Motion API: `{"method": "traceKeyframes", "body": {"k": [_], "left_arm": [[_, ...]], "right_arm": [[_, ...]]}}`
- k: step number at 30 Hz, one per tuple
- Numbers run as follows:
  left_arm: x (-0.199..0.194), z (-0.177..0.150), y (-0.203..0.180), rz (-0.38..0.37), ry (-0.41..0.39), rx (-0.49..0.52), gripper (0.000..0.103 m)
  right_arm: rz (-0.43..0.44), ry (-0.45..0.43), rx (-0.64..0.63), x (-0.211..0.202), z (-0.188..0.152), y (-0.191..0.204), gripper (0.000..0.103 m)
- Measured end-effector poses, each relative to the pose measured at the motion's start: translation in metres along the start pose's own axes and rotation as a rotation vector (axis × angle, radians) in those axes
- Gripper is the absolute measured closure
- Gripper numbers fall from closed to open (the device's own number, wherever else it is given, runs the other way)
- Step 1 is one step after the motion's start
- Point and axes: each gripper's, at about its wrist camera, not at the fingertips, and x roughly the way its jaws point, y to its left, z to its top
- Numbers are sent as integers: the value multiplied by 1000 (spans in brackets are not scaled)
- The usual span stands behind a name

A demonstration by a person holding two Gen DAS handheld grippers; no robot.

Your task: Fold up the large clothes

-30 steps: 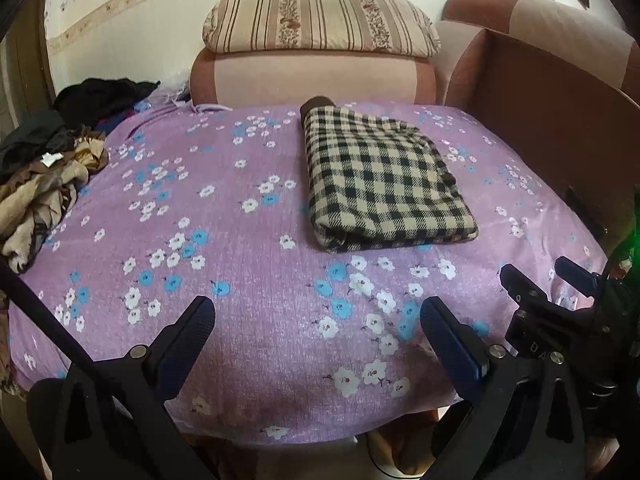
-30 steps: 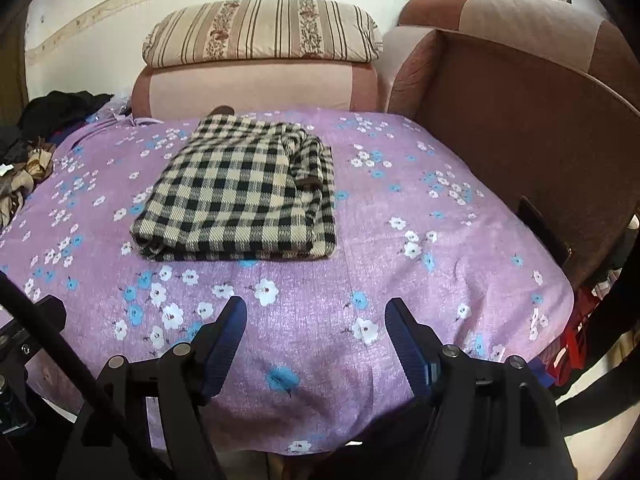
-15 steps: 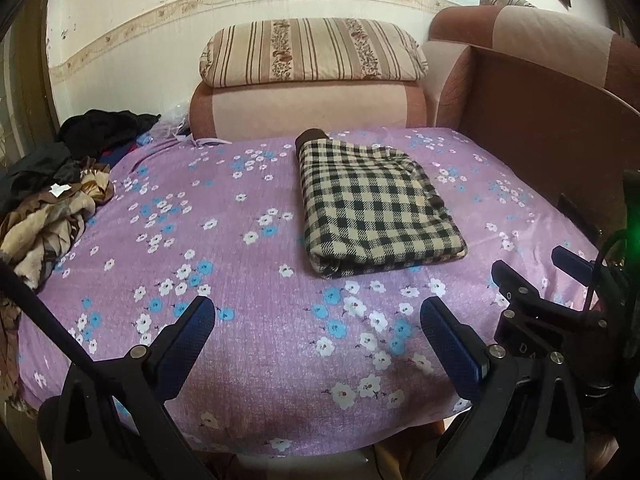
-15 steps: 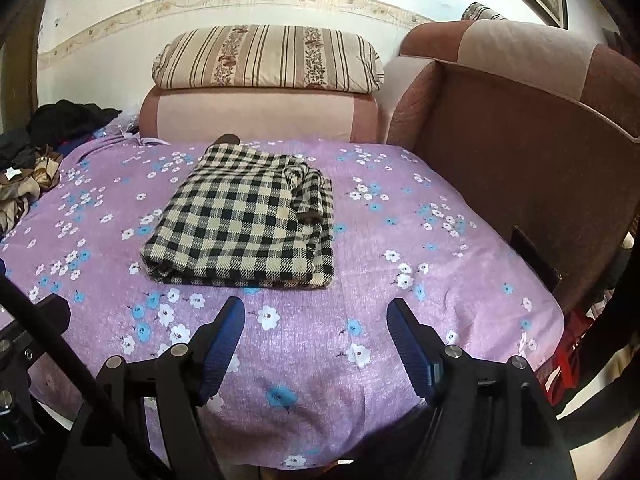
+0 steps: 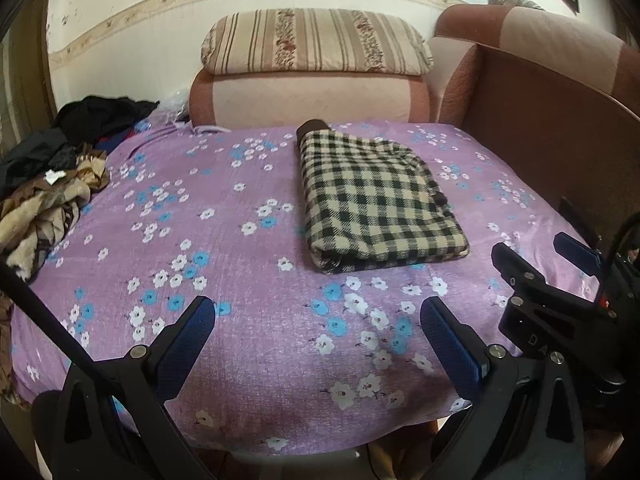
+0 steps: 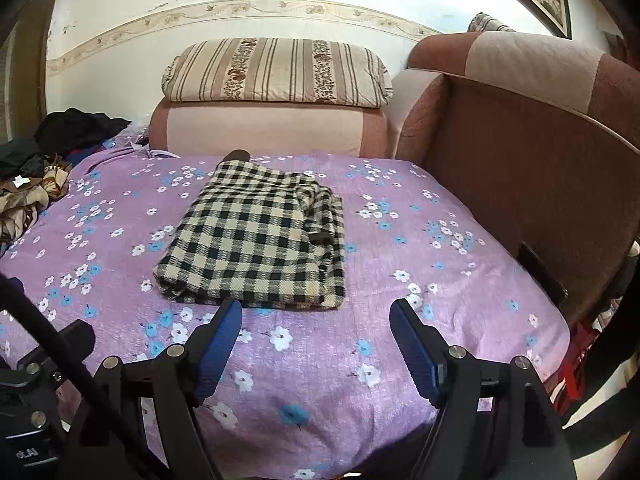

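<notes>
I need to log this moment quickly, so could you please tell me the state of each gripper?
Left gripper: jaws open, holding nothing.
Right gripper: jaws open, holding nothing; the folded checked garment lies free.

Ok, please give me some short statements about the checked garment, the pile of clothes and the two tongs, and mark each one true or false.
1. The checked garment lies folded on the purple floral cover. True.
2. The left tongs are shut on the garment. False: they are open and apart from it.
3. A pile of unfolded clothes lies at the left edge of the cover. True.
4. The right tongs hold the striped pillow. False: they are open and empty; the pillow rests on the sofa back.
</notes>
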Motion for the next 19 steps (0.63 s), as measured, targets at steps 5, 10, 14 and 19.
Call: {"method": "traceKeyframes", "body": {"k": [5,10,14,19], "left_arm": [[7,1,7,2,19,-25,1],[13,4,10,5,28,-34,1],[13,6,10,14,10,-14,1],[17,9,7,19,4,8,1]], "right_arm": [[6,8,-17,7,1,6,23],[5,19,-14,13,1,6,23],[8,26,-17,18,2,7,23],[17,35,-31,25,3,13,23]]}}
